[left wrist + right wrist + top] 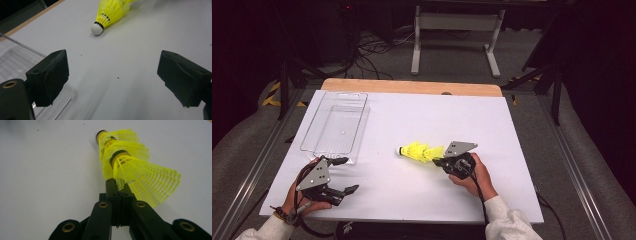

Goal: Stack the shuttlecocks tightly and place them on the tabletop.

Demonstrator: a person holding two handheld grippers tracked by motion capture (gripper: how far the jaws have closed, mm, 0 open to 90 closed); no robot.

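On the white bench [522, 150], right of centre, a nested stack of yellow shuttlecocks [418, 151] lies with its long axis running roughly left to right, the white cork nose pointing left toward the clear plastic tray [335, 127] and the open skirt end pointing right. The right gripper [443, 161] meets that skirt end: in the right gripper view its jaws are pressed together on a thin fold of the yellow mesh at the rim of the rearmost skirt, so the stack [130, 167] stretches straight out ahead of the jaws, nose farthest away. Whether the stack rests on the bench or is raised slightly cannot be told.

The left gripper [343, 175] sits near the front left corner, just in front of the tray's near end, with its jaws wide apart and nothing between them. From the left gripper view the shuttlecocks [111, 13] lie ahead, well apart from the jaws, cork end nearest.

The tray lies to the left of the stack, beyond the cork. Since the right hand has the hold, carrying the stack there would likely mean travelling nose-first along its own axis; the pinch on flexible mesh looks slight and could slip.
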